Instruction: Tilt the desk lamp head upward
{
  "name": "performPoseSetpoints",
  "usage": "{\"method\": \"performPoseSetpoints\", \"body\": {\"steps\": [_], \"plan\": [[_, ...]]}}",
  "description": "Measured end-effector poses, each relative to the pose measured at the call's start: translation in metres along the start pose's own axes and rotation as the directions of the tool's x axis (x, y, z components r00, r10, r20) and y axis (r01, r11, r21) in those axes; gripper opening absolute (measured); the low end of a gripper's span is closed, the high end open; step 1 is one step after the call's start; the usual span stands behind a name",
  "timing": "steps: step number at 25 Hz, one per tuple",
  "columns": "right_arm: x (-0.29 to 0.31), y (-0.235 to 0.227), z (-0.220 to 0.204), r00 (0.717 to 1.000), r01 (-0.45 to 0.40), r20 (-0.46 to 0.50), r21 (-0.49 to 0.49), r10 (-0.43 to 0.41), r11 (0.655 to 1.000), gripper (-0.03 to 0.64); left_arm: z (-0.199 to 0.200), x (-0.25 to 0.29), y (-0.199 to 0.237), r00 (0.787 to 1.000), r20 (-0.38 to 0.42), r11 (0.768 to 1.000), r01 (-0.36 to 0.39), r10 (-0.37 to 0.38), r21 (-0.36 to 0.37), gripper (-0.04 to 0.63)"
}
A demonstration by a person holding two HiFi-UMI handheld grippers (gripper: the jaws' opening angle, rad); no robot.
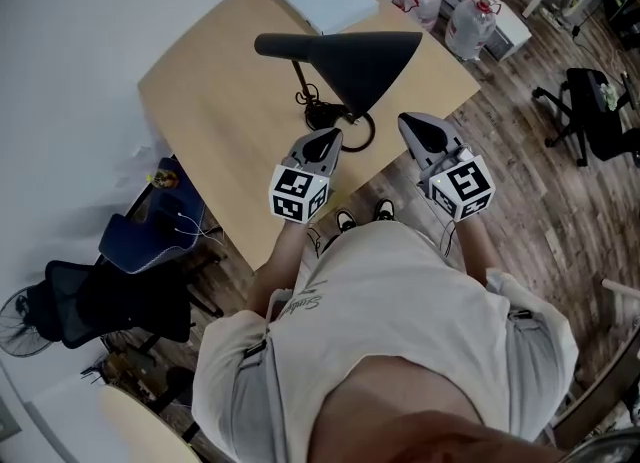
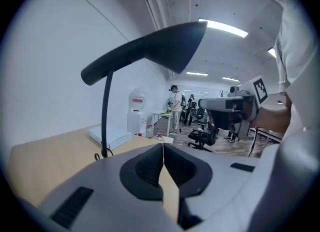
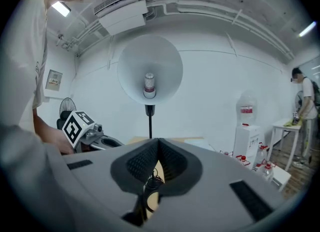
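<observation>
The lamp's base was largely hidden under its own shade in the head view, where only a coiled black cable (image 1: 335, 116) was made out. The desk lamp head (image 1: 350, 63), a matte black cone lined white, was carried on a thin stem (image 1: 299, 78) over the pale wooden table (image 1: 215, 101). The left gripper (image 1: 322, 141) and right gripper (image 1: 424, 133) were held nearby, both closed on nothing.

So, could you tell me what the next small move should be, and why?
Probably open the right gripper and raise it to the rim of the lamp head. Both it and the left gripper are shut, empty and short of the head, whose mouth faces the right one.
</observation>
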State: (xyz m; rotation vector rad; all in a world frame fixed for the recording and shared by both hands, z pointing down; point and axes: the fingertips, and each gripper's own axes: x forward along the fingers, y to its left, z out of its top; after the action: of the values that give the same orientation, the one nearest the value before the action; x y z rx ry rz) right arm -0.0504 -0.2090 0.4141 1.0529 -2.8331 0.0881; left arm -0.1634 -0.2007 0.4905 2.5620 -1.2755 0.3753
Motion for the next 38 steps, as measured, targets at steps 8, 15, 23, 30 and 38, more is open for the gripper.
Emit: {"method": "performPoseSetpoints", "body": {"steps": [8,15,23,30,38], "plan": [[0.012,0.023,0.0,0.999,-0.04,0.018,-0.027,0.041,0.999,-0.006,0.016,-0.029,-0.002,0.997,0.071,0.999,-0.023,0.025,-0.03,0.015],[0.016,0.035,0.008,0.998,-0.039,0.045,-0.005,0.039,0.999,-0.006,0.031,-0.036,-0.009,0.994,0.103,0.999,-0.032,0.027,0.042,0.015],[0.01,0.034,0.013,0.998,-0.009,0.06,-0.002,0.009,1.0,-0.006,0.034,-0.038,-0.016,0.995,0.098,0.998,-0.003,-0.003,0.06,0.015],[0.008,0.04,0.012,0.998,-0.017,0.065,0.007,0.016,1.0,-0.006,0.044,-0.04,-0.023,0.991,0.131,0.999,0.035,-0.039,0.036,0.017],[0.003,0.037,0.014,0.998,-0.013,0.062,0.002,0.012,1.0,-0.006,0.046,-0.043,-0.028,0.989,0.144,0.999,0.036,-0.039,0.027,0.015]]}}
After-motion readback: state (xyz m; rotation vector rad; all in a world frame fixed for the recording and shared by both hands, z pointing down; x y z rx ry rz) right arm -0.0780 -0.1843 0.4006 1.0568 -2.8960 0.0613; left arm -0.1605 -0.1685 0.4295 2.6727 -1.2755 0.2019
